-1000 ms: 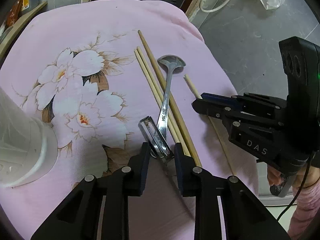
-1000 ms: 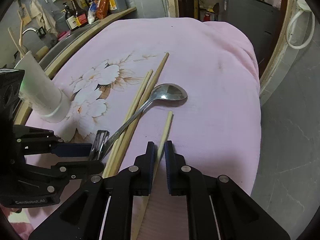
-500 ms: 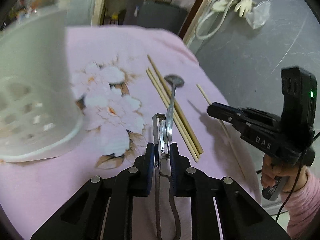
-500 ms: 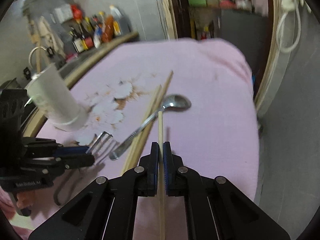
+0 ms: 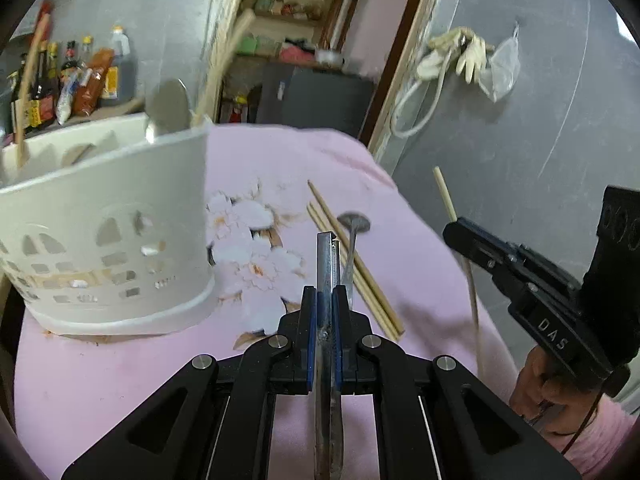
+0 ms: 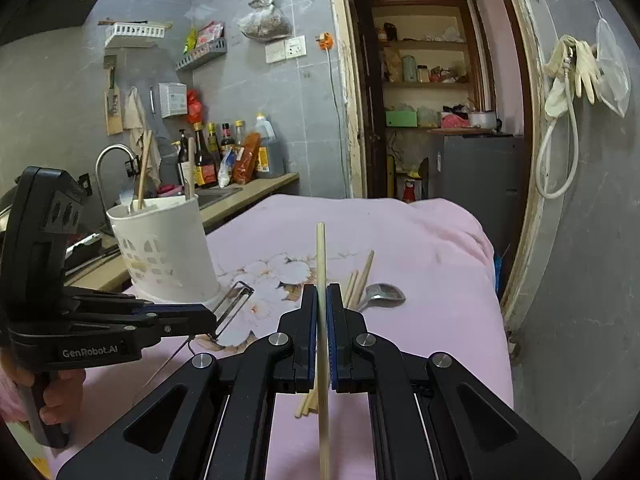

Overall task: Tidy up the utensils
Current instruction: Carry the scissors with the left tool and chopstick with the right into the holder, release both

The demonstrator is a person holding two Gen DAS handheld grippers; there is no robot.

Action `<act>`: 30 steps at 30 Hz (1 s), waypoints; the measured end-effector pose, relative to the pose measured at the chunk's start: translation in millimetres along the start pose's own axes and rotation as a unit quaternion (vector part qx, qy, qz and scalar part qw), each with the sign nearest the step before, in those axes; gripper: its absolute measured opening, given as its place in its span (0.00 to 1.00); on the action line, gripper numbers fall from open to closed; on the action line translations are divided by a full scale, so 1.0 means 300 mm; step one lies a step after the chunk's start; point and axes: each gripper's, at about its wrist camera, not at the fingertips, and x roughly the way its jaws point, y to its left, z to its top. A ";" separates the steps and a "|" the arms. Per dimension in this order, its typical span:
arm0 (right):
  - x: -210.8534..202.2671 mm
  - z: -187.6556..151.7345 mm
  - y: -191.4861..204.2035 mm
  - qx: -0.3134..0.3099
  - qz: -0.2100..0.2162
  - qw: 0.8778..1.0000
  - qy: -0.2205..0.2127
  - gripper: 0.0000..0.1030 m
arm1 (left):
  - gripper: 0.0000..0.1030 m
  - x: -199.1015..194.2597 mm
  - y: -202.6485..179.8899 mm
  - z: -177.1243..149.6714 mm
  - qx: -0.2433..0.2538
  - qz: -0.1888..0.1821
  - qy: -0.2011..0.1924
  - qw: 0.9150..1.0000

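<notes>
My left gripper (image 5: 327,296) is shut on a metal peeler (image 5: 326,256) and holds it above the pink floral cloth (image 5: 280,168), right of the white utensil holder (image 5: 108,240). The peeler's head also shows in the right wrist view (image 6: 236,300). My right gripper (image 6: 321,296) is shut on a single wooden chopstick (image 6: 321,256), lifted off the cloth and pointing up; it shows in the left wrist view too (image 5: 446,196). Three chopsticks (image 5: 352,268) and a metal spoon (image 5: 352,236) lie on the cloth between the grippers. The holder has a spoon (image 5: 166,108) and chopsticks in it.
Sauce bottles (image 6: 228,156) and a sink tap (image 6: 114,156) stand on the counter behind the holder (image 6: 160,248). A doorway with shelves (image 6: 424,80) lies beyond the table's far edge. A hose and gloves (image 6: 568,68) hang on the right wall.
Both grippers have risen off the cloth and tilted up, the left with the peeler, the right with the chopstick. The holder now sits closer on the left.
</notes>
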 end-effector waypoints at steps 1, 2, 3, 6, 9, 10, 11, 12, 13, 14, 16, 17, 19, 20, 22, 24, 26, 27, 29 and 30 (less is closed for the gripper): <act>-0.004 0.005 0.007 -0.001 0.001 1.000 -0.007 0.03 | 0.05 -0.019 -0.003 0.001 0.000 0.003 -0.016 1.000; -0.011 0.011 0.015 -0.003 0.003 1.000 -0.021 0.03 | 0.05 -0.045 -0.003 -0.001 0.002 0.006 -0.033 0.999; -0.030 0.008 0.022 -0.004 0.001 0.999 -0.032 0.03 | 0.05 -0.066 -0.003 0.001 0.006 0.012 -0.055 0.998; -0.065 0.027 0.052 -0.011 -0.007 0.997 -0.082 0.03 | 0.05 -0.133 -0.023 0.008 0.018 0.032 -0.117 0.992; -0.098 0.047 0.100 -0.030 -0.021 0.989 -0.146 0.03 | 0.05 -0.197 -0.032 0.022 0.026 0.050 -0.175 0.983; -0.105 0.054 0.111 -0.033 -0.023 0.986 -0.162 0.03 | 0.05 -0.214 -0.033 0.031 0.028 0.058 -0.191 0.980; -0.113 0.065 0.127 -0.035 -0.023 0.982 -0.185 0.03 | 0.05 -0.229 -0.031 0.041 0.027 0.062 -0.203 0.977; -0.121 0.071 0.133 -0.035 -0.022 0.979 -0.198 0.03 | 0.05 -0.244 -0.025 0.053 0.025 0.063 -0.213 0.975; -0.126 0.084 0.144 -0.037 -0.020 0.976 -0.213 0.03 | 0.05 -0.259 -0.017 0.063 0.021 0.065 -0.223 0.972; -0.128 0.099 0.156 -0.037 -0.018 0.972 -0.231 0.03 | 0.05 -0.271 -0.010 0.076 0.019 0.069 -0.235 0.969; -0.127 0.131 0.179 -0.035 -0.011 0.965 -0.259 0.03 | 0.05 -0.306 0.010 0.100 0.019 0.080 -0.257 0.963; -0.123 0.151 0.193 -0.034 -0.006 0.961 -0.274 0.03 | 0.05 -0.323 0.018 0.111 0.018 0.085 -0.269 0.959; -0.112 0.184 0.217 -0.030 -0.001 0.954 -0.298 0.03 | 0.05 -0.356 0.049 0.141 0.015 0.093 -0.288 0.953; -0.107 0.199 0.228 -0.027 0.003 0.951 -0.308 0.03 | 0.05 -0.371 0.065 0.157 0.013 0.099 -0.298 0.949; -0.084 0.239 0.257 -0.018 0.014 0.945 -0.326 0.03 | 0.05 -0.393 0.105 0.186 0.008 0.106 -0.311 0.944; -0.061 0.266 0.282 -0.012 0.024 0.941 -0.336 0.03 | 0.05 -0.429 0.156 0.218 -0.003 0.112 -0.324 0.939; -0.029 0.300 0.307 -0.003 0.041 0.939 -0.342 0.03 | 0.05 -0.462 0.214 0.246 -0.022 0.116 -0.340 0.933; -0.010 0.320 0.320 0.003 0.053 0.937 -0.345 0.03 | 0.05 -0.473 0.247 0.258 -0.030 0.118 -0.346 0.930; 0.026 0.350 0.337 0.016 0.076 0.935 -0.347 0.03 | 0.05 -0.491 0.311 0.279 -0.047 0.124 -0.358 0.924; 0.037 0.358 0.346 0.021 0.081 0.935 -0.345 0.03 | 0.05 -0.495 0.345 0.285 -0.054 0.123 -0.363 0.922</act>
